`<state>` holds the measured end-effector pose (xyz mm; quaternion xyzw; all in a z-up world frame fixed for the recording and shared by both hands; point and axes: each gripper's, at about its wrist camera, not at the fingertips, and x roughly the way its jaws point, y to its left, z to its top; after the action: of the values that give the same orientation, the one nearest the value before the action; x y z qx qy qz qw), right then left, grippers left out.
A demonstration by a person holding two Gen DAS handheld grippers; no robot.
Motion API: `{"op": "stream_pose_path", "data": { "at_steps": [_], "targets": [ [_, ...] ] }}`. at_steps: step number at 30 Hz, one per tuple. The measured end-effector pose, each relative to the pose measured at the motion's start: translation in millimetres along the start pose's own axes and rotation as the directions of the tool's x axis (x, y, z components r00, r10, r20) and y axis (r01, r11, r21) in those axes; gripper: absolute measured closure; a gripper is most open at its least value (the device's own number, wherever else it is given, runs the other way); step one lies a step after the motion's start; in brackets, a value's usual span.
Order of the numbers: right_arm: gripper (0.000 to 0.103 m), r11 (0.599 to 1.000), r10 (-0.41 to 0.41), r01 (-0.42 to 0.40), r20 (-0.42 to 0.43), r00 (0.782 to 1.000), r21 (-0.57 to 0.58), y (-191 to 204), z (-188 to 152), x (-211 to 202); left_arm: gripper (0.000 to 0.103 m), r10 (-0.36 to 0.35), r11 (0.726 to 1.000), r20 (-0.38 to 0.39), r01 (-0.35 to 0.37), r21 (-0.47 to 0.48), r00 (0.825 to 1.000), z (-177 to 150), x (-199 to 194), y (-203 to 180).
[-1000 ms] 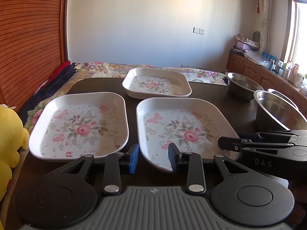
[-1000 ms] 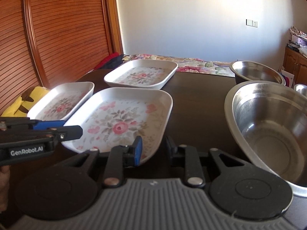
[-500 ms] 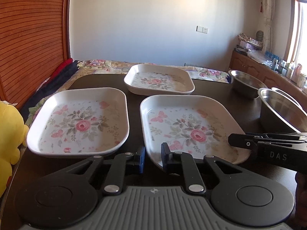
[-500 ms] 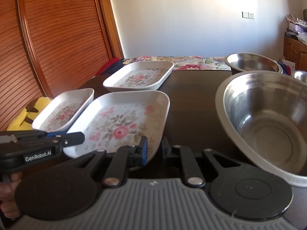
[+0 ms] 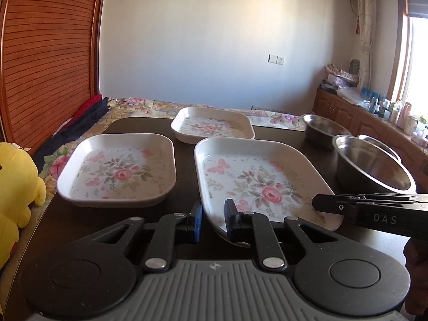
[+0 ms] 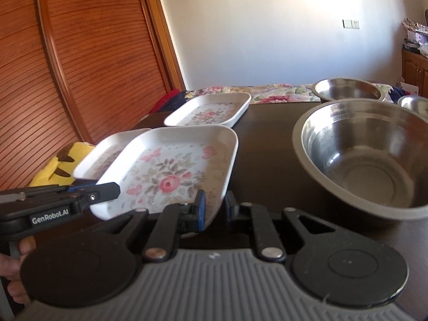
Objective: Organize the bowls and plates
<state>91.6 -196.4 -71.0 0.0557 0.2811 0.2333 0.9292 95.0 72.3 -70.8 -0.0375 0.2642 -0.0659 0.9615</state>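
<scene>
My left gripper (image 5: 212,220) gripped the near-left corner of the nearest floral plate (image 5: 256,179) — a glossy white rounded rectangle with a raised rim and a pink rose printed at its centre — one finger inside the rim, one outside. My right gripper (image 6: 215,211) pinched the same plate's near-right corner (image 6: 174,171), the thin rim standing between the blue-padded finger (image 6: 200,211) and the black one. The plate looked tipped, its near edge raised above the dark, smooth table (image 5: 187,160); whether the far edge touched the wood I could not tell.

Just beside it on the left lay a second plate (image 5: 119,169) of the same pattern, flat on the table, and a third plate (image 5: 212,125) sat behind them near the far edge. To the right stood a large steel bowl (image 6: 366,155) — round, brushed and dully shining — with a smaller steel bowl (image 6: 347,89) behind it and the rim of another (image 6: 414,104) at the frame's edge. A fuzzy yellow plush toy (image 5: 16,182) leaned by the table's left side, in front of ribbed wooden panelling (image 5: 48,53).
</scene>
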Motion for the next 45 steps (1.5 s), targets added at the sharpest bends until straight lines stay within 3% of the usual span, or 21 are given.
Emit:
{"op": "stream_pose_path", "data": {
  "at_steps": [18,45],
  "targets": [
    [0.086,0.997,0.072,-0.072,-0.006,0.997,0.002,0.7,-35.1,-41.8,0.085,-0.037,0.999,-0.018,0.037,-0.002,0.999,-43.9,-51.0,-7.2],
    [0.084,0.996,0.080,-0.079,-0.013,0.997,0.034,2.6,-49.5,-46.3,0.084,-0.029,1.000,-0.053,0.029,-0.002,0.998,-57.1,-42.9,-4.6]
  ]
}}
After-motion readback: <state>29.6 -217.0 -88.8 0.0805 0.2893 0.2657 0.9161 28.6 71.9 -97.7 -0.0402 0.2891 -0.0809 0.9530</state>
